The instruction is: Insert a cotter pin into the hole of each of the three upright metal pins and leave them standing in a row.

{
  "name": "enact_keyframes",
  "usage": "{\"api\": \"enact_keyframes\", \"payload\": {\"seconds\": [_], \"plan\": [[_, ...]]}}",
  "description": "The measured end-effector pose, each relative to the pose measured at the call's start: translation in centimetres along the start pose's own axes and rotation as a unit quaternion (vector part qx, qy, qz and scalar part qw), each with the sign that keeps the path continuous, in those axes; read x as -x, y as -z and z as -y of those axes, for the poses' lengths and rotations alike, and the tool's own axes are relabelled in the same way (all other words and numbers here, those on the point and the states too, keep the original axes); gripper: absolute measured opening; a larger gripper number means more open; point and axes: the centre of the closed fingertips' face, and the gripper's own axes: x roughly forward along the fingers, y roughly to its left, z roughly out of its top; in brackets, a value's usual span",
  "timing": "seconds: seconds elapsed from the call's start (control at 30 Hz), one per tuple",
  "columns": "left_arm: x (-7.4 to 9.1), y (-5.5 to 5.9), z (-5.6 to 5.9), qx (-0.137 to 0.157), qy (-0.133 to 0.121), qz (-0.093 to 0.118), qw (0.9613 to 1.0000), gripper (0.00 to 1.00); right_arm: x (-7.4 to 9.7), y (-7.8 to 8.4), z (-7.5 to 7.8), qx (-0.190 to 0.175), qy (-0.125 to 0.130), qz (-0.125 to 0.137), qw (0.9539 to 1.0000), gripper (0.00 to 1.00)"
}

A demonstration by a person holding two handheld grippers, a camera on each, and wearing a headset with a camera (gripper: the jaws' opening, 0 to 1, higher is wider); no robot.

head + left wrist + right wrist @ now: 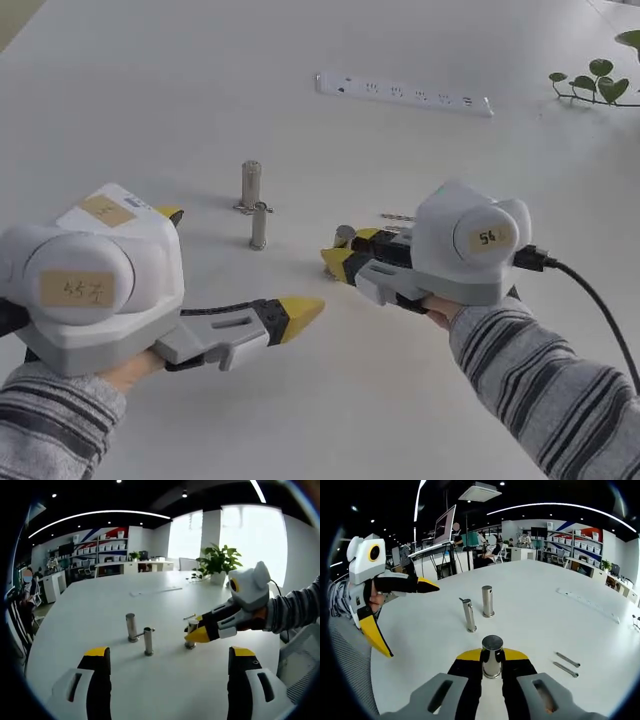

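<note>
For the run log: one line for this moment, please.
right tool: shut on metal pin | left tool: open, empty | two other pins: upright | two cotter pins: lying loose

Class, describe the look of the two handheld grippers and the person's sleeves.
The left gripper and right gripper have rounded white housings, black jaws with yellow tips, tan handwritten stickers. A black cable leaves the right one. The sleeves are grey with dark stripes.

Left tool (170, 652) sticker (75, 289): "55"; right tool (492, 655) sticker (487, 238): "56".
</note>
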Motion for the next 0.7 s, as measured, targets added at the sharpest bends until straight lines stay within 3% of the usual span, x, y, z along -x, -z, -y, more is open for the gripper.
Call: {"api": "enact_keyframes", "payload": {"seconds": [0.3, 0.5, 0.7], "plan": [[-0.05, 0.14, 0.12, -0.002, 0.003, -0.003, 1.0, 0.97, 0.3, 0.26, -0.71, 0.027, -0.01, 0.001, 0.9996, 0.09], [-0.1, 0.27, 0.18, -0.004, 0.003, -0.006, 1.0, 0.97, 0.28, 0.24, -0.68, 0.025, -0.004, 0.003, 0.9997, 0.09], [-0.08, 0.34, 0.11, -0.004, 0.002, -0.007, 1.0, 0.97, 0.25, 0.27, -0.77, 0.0, 0.001, 0.004, 1.0, 0.11]]}}
